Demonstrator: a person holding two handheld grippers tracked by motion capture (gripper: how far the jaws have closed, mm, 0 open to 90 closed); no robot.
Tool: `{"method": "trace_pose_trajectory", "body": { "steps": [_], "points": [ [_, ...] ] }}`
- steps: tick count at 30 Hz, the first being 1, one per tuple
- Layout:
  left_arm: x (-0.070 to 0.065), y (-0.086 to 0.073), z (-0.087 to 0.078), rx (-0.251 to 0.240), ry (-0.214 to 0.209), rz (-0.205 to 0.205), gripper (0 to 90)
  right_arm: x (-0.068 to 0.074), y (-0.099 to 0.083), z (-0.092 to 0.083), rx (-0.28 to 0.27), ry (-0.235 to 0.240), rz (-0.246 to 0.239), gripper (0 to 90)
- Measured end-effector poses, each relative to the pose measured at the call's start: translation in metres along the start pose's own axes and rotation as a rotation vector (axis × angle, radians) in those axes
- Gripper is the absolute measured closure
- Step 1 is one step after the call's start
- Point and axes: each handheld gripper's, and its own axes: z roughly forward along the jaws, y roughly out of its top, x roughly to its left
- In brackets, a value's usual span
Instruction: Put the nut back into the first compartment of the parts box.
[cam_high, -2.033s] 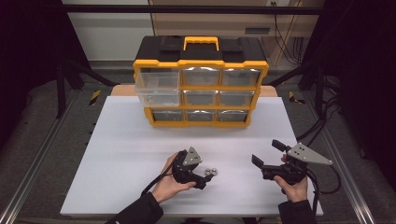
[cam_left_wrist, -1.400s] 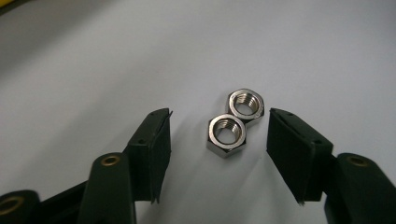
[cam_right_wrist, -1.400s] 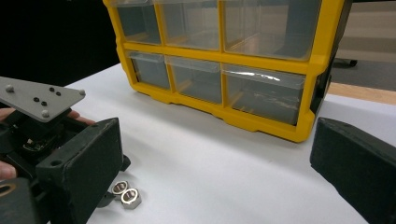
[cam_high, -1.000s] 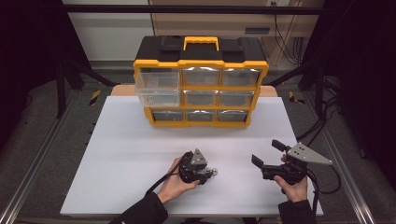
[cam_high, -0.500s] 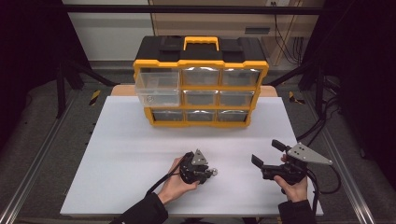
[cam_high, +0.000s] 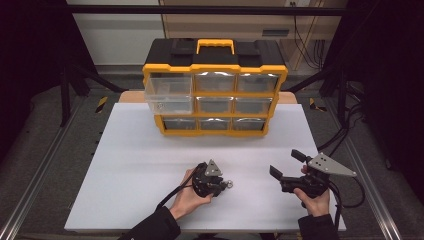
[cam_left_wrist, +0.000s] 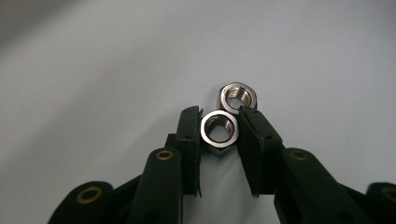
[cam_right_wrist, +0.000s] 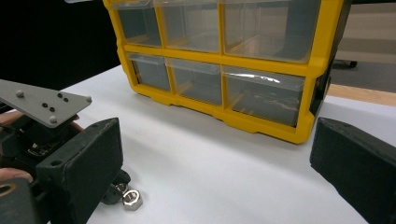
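Note:
Two steel hex nuts lie side by side on the white table. In the left gripper view the nearer nut (cam_left_wrist: 219, 130) sits between my left gripper's (cam_left_wrist: 219, 122) black pads, which have just been closing and now press on both its sides. The second nut (cam_left_wrist: 238, 97) touches it just beyond the right pad. From above, the left gripper (cam_high: 225, 184) is low on the table at the near middle, with the nuts (cam_high: 229, 184) at its tips. My right gripper (cam_high: 286, 164) is held at the near right, jaws wide open with nothing between them.
A yellow and black drawer organizer (cam_high: 215, 85) stands at the table's far side, its top-left clear drawer (cam_high: 168, 92) pulled out a little. In the right gripper view the organizer (cam_right_wrist: 219, 46) is ahead, and a nut (cam_right_wrist: 132, 199) lies at the lower left.
The left hand shifted slightly to the right and its grey plate tipped up early on; since then it has stayed put. The right hand has not moved.

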Motion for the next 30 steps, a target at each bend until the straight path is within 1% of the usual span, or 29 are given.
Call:
{"method": "trace_pose_trajectory", "body": {
  "steps": [7,9,14,19,22,24,28,30],
  "points": [
    [-0.001,0.000,-0.006,0.011,-0.004,0.010,69.2,0.000,0.000,0.000,-0.002,0.000,0.002,3.1],
    [-0.001,0.000,-0.008,-0.001,-0.003,0.002,69.2,0.000,0.000,-0.001,-0.002,-0.003,0.001,3.1],
    [0.001,0.000,-0.017,0.000,0.000,0.005,69.3,0.000,0.000,-0.001,-0.001,-0.001,0.001,3.0],
    [0.004,-0.001,-0.027,-0.024,0.006,-0.015,69.3,0.000,0.000,0.000,0.001,-0.003,-0.001,3.0],
    [0.006,-0.002,-0.033,-0.024,0.010,-0.016,69.2,0.000,0.000,0.000,0.008,0.001,-0.006,3.0],
    [0.007,-0.001,-0.037,-0.034,0.012,-0.024,69.3,0.001,0.000,0.000,0.007,-0.002,-0.002,3.0],
    [0.008,0.000,-0.044,-0.048,0.014,-0.022,69.2,0.001,0.000,0.000,0.003,-0.003,0.000,3.1],
    [0.008,0.001,-0.048,-0.062,0.013,-0.034,69.3,0.000,0.000,0.000,0.007,-0.001,-0.003,3.0]
  ]
}}
